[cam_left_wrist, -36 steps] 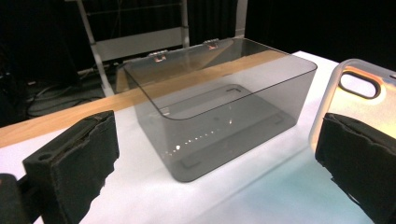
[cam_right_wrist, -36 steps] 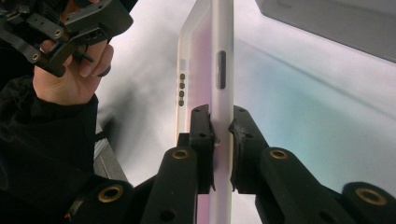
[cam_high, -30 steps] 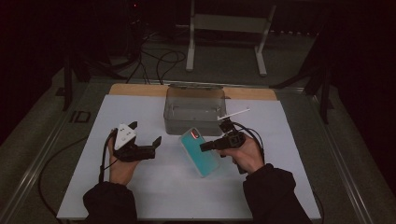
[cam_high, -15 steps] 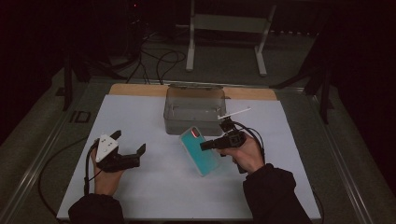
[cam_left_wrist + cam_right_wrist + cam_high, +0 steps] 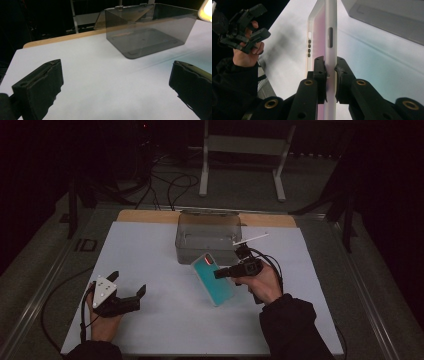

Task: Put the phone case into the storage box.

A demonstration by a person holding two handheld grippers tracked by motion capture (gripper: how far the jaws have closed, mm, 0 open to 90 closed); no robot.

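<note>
On the white sheet [image 5: 150, 250] that covered the table, the open-lidded box [image 5: 208, 239] stood toward the far middle. The phone [image 5: 213, 279] was just in front of the box, tilted, with the right gripper [image 5: 222, 272] clamped on its edge. The left gripper [image 5: 126, 287] was well apart to the left, near the sheet's front corner, above bare sheet.

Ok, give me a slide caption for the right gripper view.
Right gripper clamps a phone edge-on above the white table, with the open left gripper beyond.
</note>
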